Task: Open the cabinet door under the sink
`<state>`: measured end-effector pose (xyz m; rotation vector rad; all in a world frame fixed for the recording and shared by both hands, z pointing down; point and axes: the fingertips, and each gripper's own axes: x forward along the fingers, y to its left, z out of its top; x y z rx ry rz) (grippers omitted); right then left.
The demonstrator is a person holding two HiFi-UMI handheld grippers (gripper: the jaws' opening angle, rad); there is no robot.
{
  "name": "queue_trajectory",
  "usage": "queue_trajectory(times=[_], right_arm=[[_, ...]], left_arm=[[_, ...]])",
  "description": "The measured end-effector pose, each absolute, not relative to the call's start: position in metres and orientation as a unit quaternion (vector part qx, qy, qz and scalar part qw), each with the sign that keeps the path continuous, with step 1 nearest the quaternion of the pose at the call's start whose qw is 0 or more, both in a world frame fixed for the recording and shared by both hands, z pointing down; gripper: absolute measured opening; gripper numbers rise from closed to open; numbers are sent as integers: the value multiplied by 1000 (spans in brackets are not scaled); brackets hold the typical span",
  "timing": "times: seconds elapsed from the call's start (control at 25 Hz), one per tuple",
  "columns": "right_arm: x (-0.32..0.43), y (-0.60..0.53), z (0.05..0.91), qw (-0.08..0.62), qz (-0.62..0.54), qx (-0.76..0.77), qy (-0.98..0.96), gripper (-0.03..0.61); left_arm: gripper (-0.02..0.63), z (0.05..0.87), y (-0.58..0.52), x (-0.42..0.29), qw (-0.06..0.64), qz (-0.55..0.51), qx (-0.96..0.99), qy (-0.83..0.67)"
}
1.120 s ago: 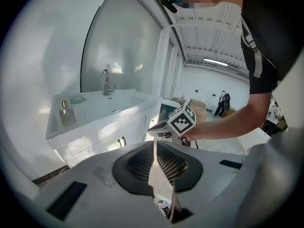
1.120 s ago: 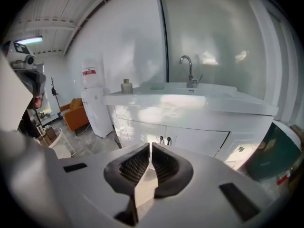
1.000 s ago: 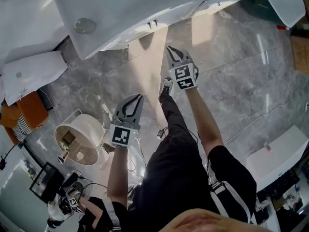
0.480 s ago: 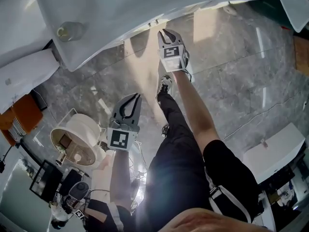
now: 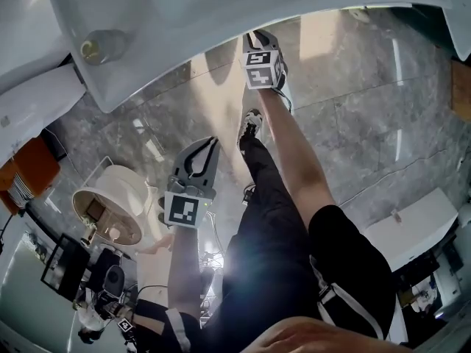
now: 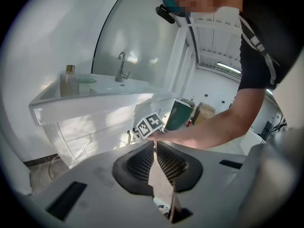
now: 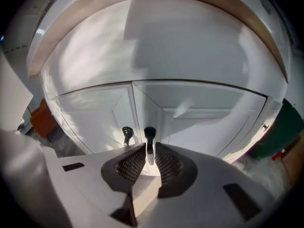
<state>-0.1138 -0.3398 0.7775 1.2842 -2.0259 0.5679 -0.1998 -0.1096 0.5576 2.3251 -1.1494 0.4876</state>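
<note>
Grey marble-look floor tiles (image 5: pixel 368 87) spread under me, and a white vanity sink (image 5: pixel 221 6) fills the top of the head view. Its rim there covers the cabinet doors and the tips of my right gripper (image 7: pixel 150 152).

In the right gripper view the right-hand cabinet door (image 7: pixel 204 120) stands under the sink, and as far as I can tell it lies flush with the left-hand door (image 7: pixel 90 120) along their seam. My right jaws are closed on its dark handle (image 7: pixel 149 136). Only the handle's top shows above the ribbed pads; the rest is hidden between them. The neighbouring handle (image 7: pixel 127 134) stands just beside it, outside my jaws.

My left gripper (image 5: pixel 204 147) hangs well apart from the cabinet, over the floor, jaws together with nothing between them. Its view catches the faucet (image 6: pixel 122 66) and a bottle (image 6: pixel 69 82) on the sink top. A round pale wooden drum (image 5: pixel 114 204) sits on the floor near my left gripper, its contents too small to make out.
</note>
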Motion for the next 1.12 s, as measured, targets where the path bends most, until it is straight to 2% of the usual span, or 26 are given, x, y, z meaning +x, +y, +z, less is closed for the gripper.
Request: queue_trajectory(times=[0.28, 0.52, 1.12], right_arm=[[-119, -350, 795, 342, 228, 492, -767, 118], [-119, -347, 796, 317, 234, 492, -777, 103], [-92, -306, 798, 306, 181, 482, -801, 97]], left_arm=[[28, 571, -100, -210, 268, 186, 841, -431], [28, 568, -106, -203, 261, 176, 842, -438], [28, 586, -75, -184, 277, 185, 834, -440]])
